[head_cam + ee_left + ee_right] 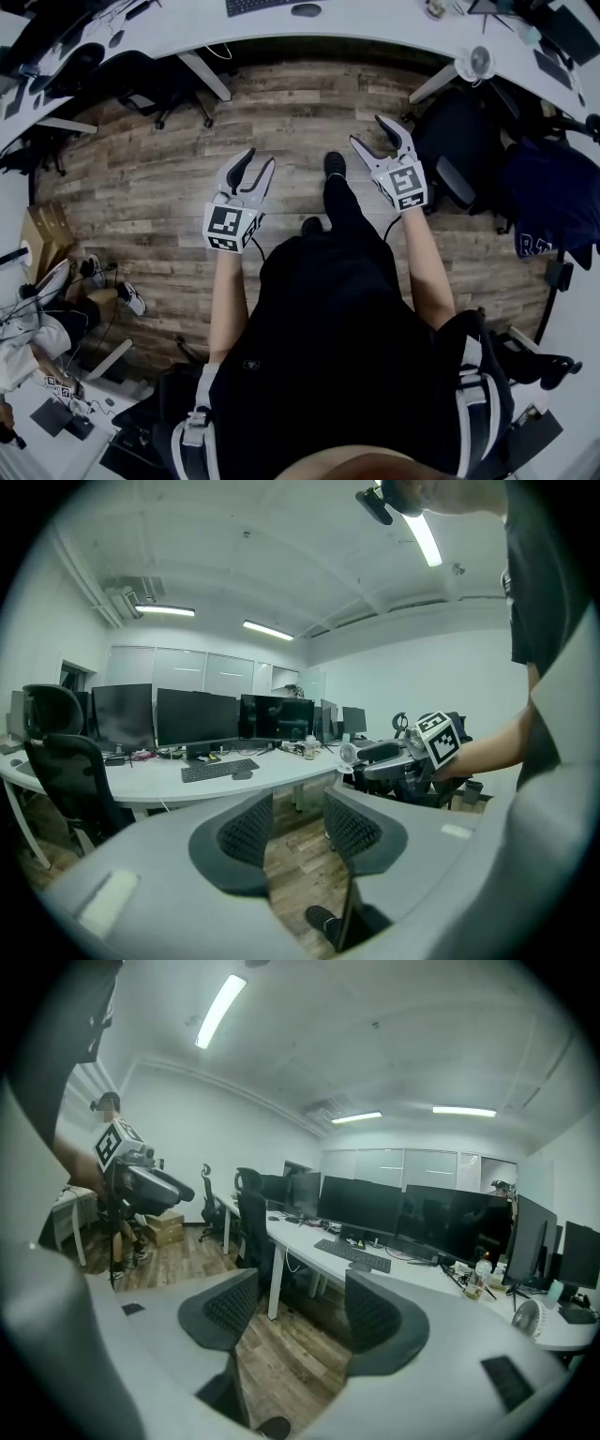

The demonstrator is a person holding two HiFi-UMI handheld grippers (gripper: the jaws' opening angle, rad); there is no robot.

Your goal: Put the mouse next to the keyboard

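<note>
A dark mouse (306, 10) lies just right of a black keyboard (258, 6) on the white curved desk (375, 28) at the far edge of the head view. Both grippers hang over the wooden floor, well short of the desk. My left gripper (255, 161) is open with nothing between its jaws. My right gripper (368, 131) is also open and empty. In the left gripper view the keyboard (218, 770) and mouse (242, 775) show beyond the open jaws (298, 832). The right gripper view shows the keyboard (352, 1254) and mouse (361, 1267) past its open jaws (300, 1312).
Several dark monitors (412, 1222) line the back of the desk. Black office chairs (459, 159) stand to the right and another chair (66, 771) to the left. A small white fan (478, 62) sits on the desk. Cardboard boxes (47, 234) rest on the floor at left.
</note>
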